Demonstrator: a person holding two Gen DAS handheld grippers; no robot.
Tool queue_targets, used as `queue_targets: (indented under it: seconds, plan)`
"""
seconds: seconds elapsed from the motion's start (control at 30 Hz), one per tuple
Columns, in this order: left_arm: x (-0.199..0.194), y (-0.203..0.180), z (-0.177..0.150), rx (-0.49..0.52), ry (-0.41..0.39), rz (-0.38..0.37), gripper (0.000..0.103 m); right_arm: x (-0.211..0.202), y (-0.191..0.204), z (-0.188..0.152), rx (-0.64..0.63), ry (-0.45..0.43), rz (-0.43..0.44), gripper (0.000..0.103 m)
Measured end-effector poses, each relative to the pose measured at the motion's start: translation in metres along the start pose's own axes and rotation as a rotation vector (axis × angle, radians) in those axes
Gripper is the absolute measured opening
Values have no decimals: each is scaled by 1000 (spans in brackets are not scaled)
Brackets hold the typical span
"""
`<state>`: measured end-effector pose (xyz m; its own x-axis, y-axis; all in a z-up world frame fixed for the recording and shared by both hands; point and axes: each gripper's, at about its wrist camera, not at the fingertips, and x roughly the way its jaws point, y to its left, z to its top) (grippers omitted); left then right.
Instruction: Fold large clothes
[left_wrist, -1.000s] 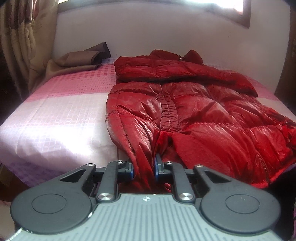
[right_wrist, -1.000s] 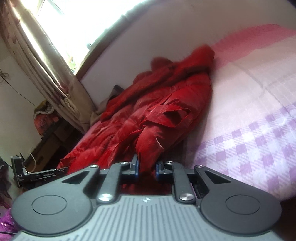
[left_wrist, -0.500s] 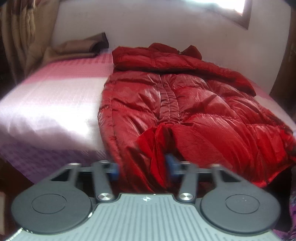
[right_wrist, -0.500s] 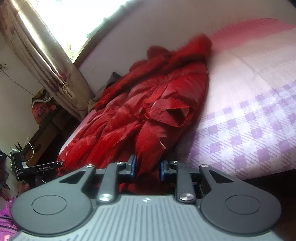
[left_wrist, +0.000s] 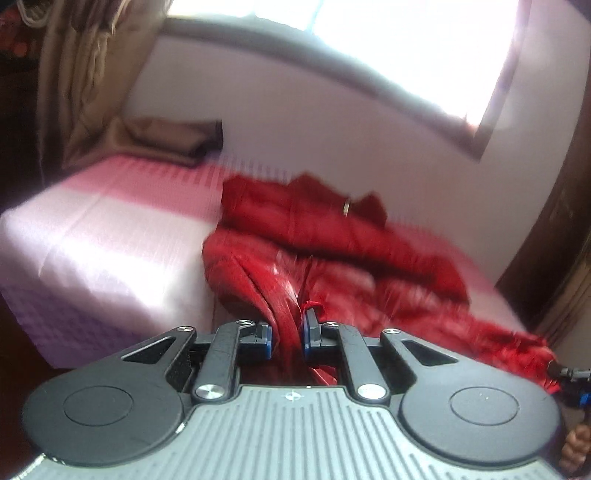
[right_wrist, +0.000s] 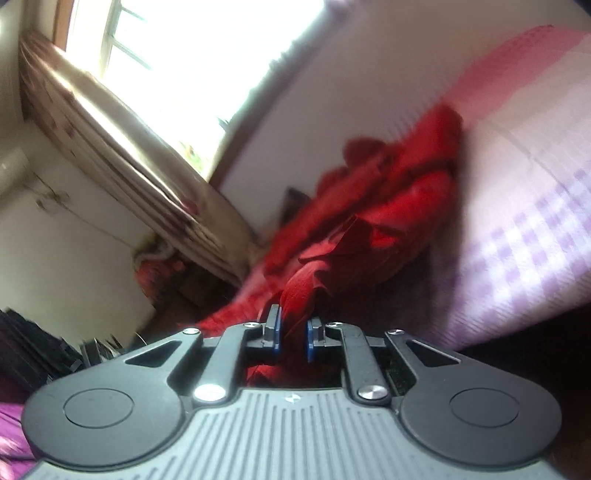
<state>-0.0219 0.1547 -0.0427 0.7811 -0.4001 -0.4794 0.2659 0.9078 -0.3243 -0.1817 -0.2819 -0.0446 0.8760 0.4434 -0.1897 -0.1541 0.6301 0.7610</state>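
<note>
While both views are smeared by motion blur, a bed covered in a pink and lilac checked sheet (left_wrist: 110, 236) can be made out, set against a pale wall under a bright window (left_wrist: 406, 48). At the far left corner of the bed, a folded brown cloth (left_wrist: 173, 140) is seen beside a beige curtain (left_wrist: 77, 74). Toward the right half of the bed, the shiny red quilted down coat (left_wrist: 332, 240) is spread, its hem hanging over the near edge. A fold of that hem is clamped in the left gripper (left_wrist: 287, 338), whose blue-padded jaws are nearly closed around the cloth. At the right edge of the left view, part of another black gripper is glimpsed at the coat's corner.

In the right wrist view, the curtain (right_wrist: 122, 147) and window are seen at the left, the coat (right_wrist: 388, 206) in the middle and the checked sheet (right_wrist: 535, 229) at the right. Another bunch of red fabric is pinched between the narrowly set jaws of the right gripper (right_wrist: 291, 338).
</note>
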Motion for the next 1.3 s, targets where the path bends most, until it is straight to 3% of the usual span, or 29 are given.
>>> queue_targets:
  seconds: [0.23, 0.47, 0.77, 1.0, 1.2, 1.27, 1.3]
  plan:
    - [10, -21, 46, -43, -109, -2, 14, 17, 17, 44, 16, -98, 48, 10]
    - [50, -30, 105, -84, -163, 17, 14, 47, 18, 106, -17, -188, 24, 10]
    - [156, -32, 160, -103, -142, 65, 25, 122, -22, 189, 46, -199, -116, 10]
    - [238, -28, 170, -104, -94, 122, 32, 182, -73, 217, 158, -198, -239, 11]
    - [267, -23, 166, -89, -56, 136, 48, 213, -113, 219, 261, -204, -278, 19]
    - [262, -23, 163, -78, -105, 112, 81, 209, -121, 217, 295, -239, -265, 25]
    - [257, -26, 162, -62, -139, 115, 91, 204, -122, 216, 307, -260, -245, 32]
